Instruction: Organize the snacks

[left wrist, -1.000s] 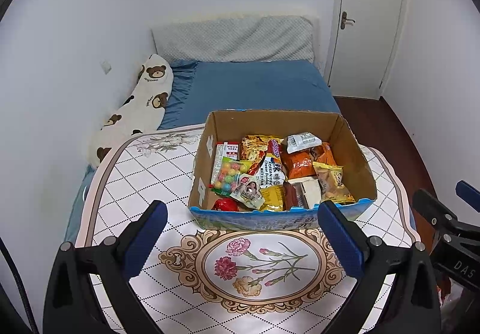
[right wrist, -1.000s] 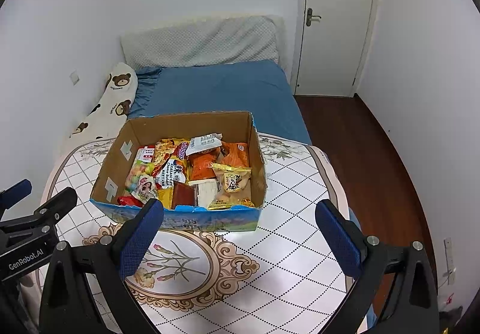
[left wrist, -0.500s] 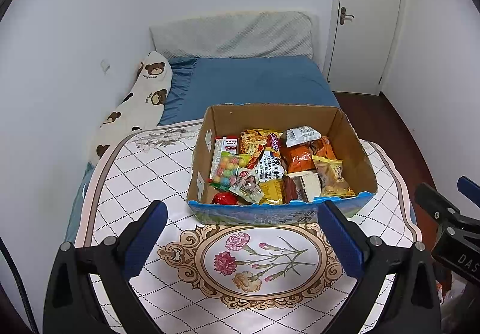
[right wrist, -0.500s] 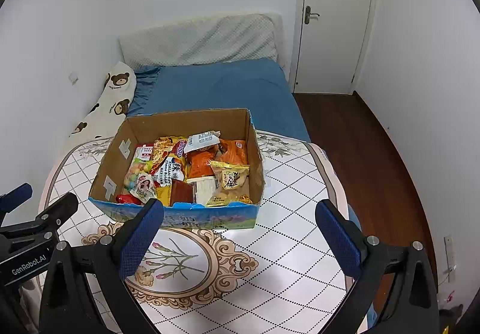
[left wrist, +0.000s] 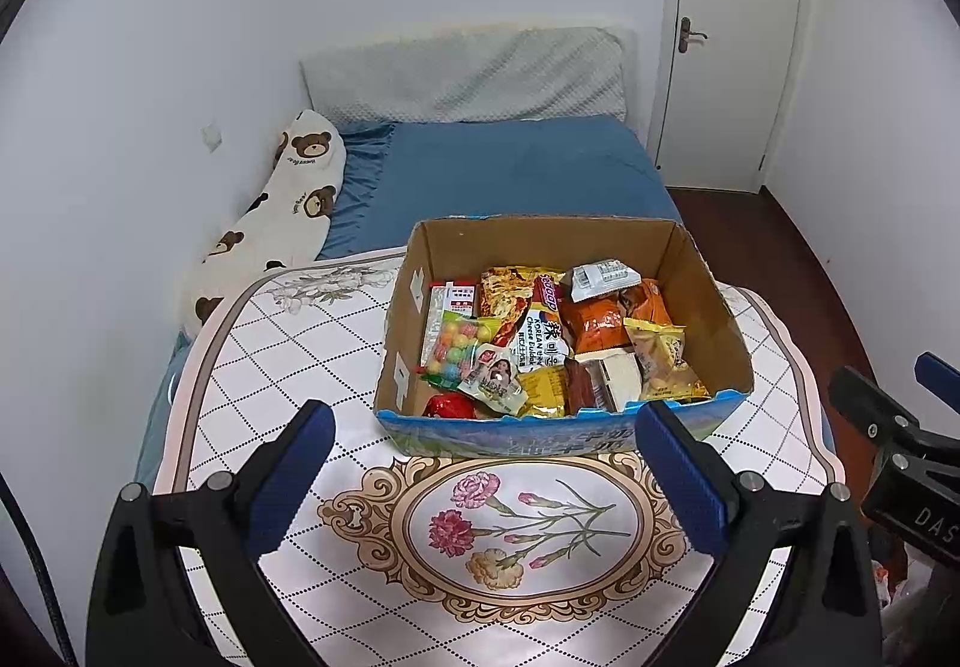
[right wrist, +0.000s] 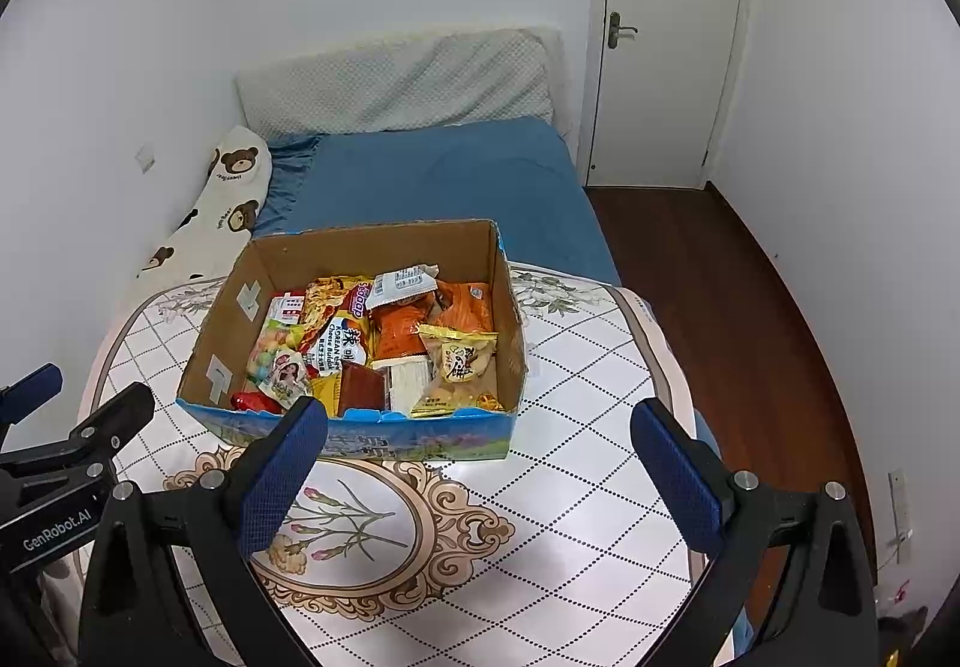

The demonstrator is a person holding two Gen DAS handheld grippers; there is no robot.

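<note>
A cardboard box with a blue printed front stands on the table; it also shows in the right wrist view. It holds several snack packs: orange bags, a candy-ball bag, a yellow pack. My left gripper is open and empty, above the table in front of the box. My right gripper is open and empty, in front of the box's right corner.
The table has a white diamond-patterned cloth with a flower medallion. Behind it is a bed with a blue sheet and a bear-print pillow. A white door and wooden floor are at the right.
Both grippers have drawn slightly back and up from the box; the box sits a little higher in both views. Both stay open and empty.
</note>
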